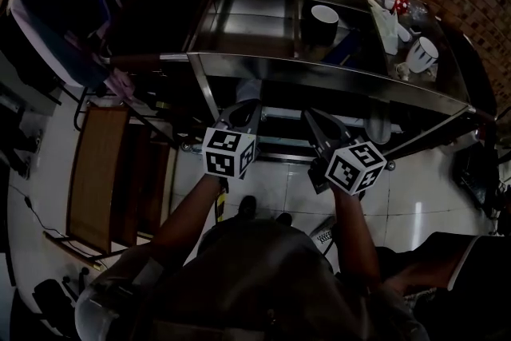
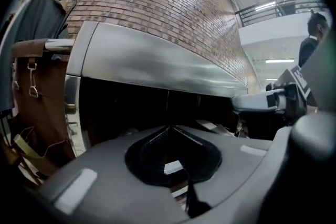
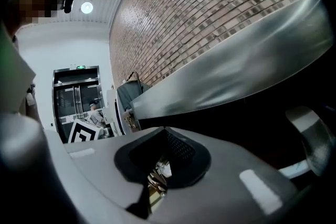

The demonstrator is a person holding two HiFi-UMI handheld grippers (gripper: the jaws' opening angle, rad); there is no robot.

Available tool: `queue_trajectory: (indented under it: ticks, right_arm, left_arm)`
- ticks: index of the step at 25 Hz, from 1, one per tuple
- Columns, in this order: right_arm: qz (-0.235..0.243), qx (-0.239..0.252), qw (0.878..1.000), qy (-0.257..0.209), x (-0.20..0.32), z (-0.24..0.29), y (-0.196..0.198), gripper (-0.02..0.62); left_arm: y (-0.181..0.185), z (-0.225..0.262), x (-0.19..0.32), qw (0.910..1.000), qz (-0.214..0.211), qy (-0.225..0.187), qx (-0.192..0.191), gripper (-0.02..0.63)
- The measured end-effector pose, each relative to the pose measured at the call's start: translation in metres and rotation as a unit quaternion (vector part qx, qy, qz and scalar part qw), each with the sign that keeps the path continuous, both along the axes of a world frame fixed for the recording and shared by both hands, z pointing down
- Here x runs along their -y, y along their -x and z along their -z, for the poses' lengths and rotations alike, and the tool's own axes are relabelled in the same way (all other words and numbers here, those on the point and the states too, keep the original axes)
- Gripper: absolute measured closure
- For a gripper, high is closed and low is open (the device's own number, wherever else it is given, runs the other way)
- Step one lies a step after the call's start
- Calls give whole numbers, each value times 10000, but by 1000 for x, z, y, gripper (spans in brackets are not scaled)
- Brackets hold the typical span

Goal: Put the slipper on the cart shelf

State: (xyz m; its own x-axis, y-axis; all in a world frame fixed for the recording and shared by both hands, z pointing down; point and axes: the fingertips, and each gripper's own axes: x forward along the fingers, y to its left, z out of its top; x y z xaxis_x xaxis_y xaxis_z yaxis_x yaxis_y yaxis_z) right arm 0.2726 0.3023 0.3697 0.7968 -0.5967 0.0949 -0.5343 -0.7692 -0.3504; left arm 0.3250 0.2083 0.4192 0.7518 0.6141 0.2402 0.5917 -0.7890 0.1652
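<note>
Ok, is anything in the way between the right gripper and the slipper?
Nothing I can see. The pale shape that looks like the slipper sits under the cart top, off to the right of the right gripper. Only dark open space lies between them.

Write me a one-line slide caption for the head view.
Head view: left claw and right claw, both shut and empty, held before the steel cart.
</note>
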Motion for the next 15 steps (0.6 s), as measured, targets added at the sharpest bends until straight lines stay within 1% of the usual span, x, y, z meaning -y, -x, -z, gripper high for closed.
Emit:
queue_trajectory:
  ticks: [7,15]
  right_arm:
    - [93,-103,9999,78,2,5,3,597]
    - [158,-105,9997,124,2,5,2,598]
  left_arm:
    - [18,11,-2,9988,-223,408,171,598]
    - [26,19,-8,9983,-401,389,144,598]
